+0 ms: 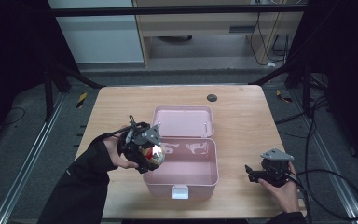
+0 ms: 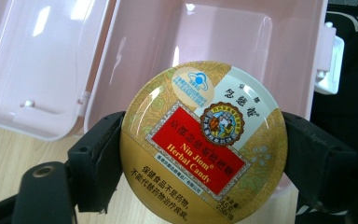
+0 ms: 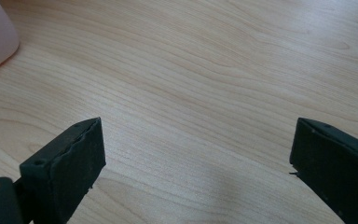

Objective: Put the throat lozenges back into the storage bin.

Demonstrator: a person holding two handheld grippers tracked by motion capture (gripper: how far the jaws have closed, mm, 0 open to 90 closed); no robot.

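Left gripper view — candy tin (image 2: 204, 144) clamped between both fingers (image 2: 95, 158).

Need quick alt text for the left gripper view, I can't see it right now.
The left gripper clamps a round gold candy tin with a red label between its black jaws, above the open pink plastic box on the light wooden table.

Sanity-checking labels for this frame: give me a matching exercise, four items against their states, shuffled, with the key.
Items:
1. round gold candy tin with red label
2. pink plastic box with hinged lid
3. left gripper
4. right gripper

States:
A. open, over bare wooden table
B. lid swung back, empty
C. clamped between two black jaws
D. shut on the tin, at the box's left wall

Pairs: 1-C, 2-B, 3-D, 4-A
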